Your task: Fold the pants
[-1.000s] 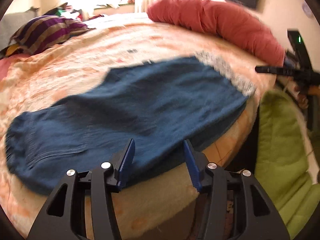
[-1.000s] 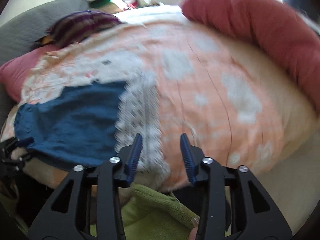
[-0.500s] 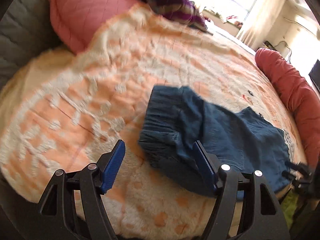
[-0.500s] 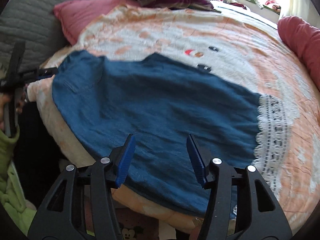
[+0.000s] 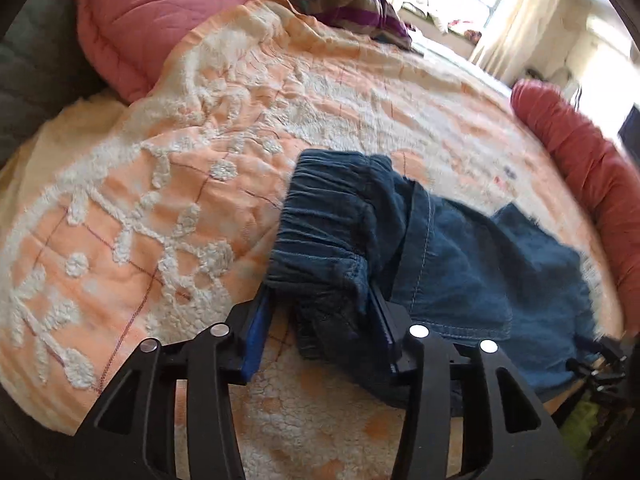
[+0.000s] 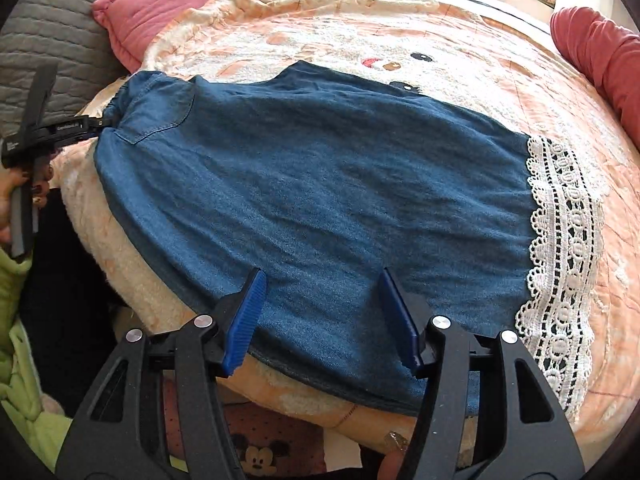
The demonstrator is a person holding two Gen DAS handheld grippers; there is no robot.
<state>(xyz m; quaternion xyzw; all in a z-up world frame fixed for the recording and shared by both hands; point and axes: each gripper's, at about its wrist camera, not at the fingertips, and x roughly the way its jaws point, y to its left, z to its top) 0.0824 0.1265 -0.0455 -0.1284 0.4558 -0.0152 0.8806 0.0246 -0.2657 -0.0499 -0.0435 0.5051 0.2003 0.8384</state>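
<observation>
Left gripper point(image 5: 320, 316): fingers straddle pants point(image 6: 320, 184) waistband, grip unconfirmed | Right gripper point(image 6: 324, 316): spread, at pants near edge | Pants: flat on bedspread point(image 6: 460, 32)

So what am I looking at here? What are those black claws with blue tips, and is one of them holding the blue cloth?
No robot here: a person holds a two-finger gripper in each hand, each with a camera looking along its fingers. One picture is from the left gripper, whose jaws sit around the gathered waistband of the blue pants; whether they pinch it tight I cannot tell. The other is from the right gripper, jaws open, above the pants' near edge. The pants lie on an orange bedspread, with a white lace hem at the leg end.
</observation>
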